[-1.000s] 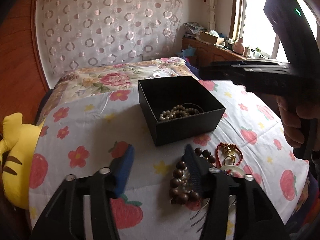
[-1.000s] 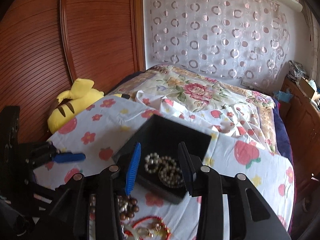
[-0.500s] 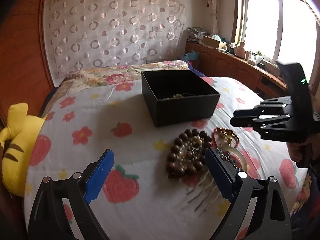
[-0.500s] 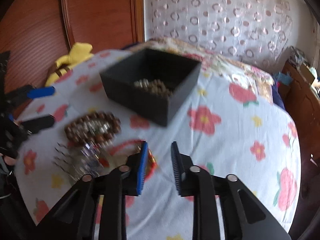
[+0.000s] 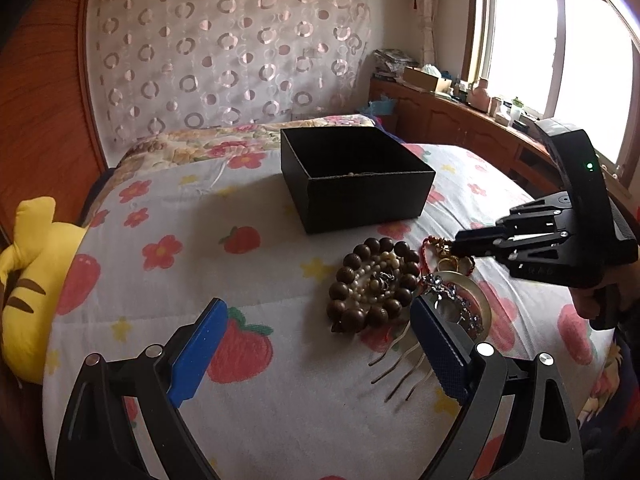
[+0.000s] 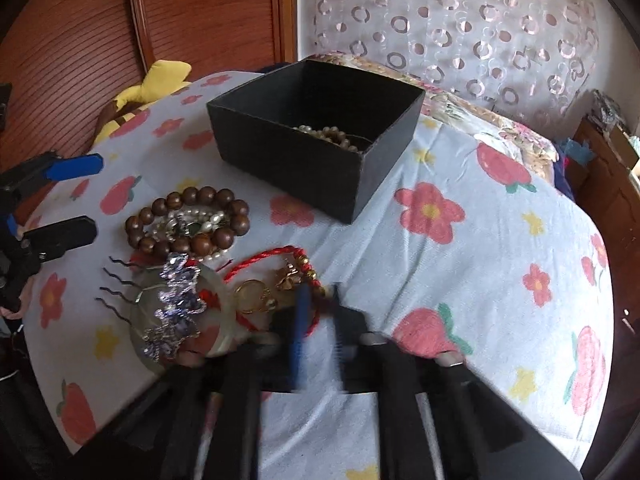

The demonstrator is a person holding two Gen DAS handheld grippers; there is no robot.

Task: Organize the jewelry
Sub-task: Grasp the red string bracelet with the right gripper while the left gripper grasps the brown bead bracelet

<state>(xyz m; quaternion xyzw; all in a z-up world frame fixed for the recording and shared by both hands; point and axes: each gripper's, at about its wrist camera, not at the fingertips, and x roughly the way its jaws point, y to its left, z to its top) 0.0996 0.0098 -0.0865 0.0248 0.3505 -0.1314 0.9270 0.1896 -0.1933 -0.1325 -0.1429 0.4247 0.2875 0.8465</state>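
A black box point(image 5: 356, 176) stands on the flowered bedspread, with a pearl strand point(image 6: 332, 136) inside. In front of it lies a jewelry pile: a brown wooden bead bracelet point(image 6: 188, 220) around pearls, a silver-purple hair comb point(image 6: 176, 304) on a pale bangle point(image 6: 219, 342), a gold ring point(image 6: 252, 296) and a red cord bracelet point(image 6: 272, 258). My right gripper point(image 6: 320, 310), blurred, is shut on the red cord bracelet point(image 5: 430, 244) at its near side. My left gripper point(image 5: 318, 312) is open wide just short of the bead bracelet point(image 5: 372, 284), holding nothing.
A yellow plush toy point(image 5: 28, 280) lies at the bed's left edge against the wooden headboard point(image 6: 200, 12). A wooden dresser point(image 5: 460, 128) with clutter runs under the window at the right. A person's hand point(image 5: 592, 304) holds the right gripper.
My right gripper came down from over the box to the red cord bracelet and closed. My left gripper opened wide and drew back from the bead bracelet.
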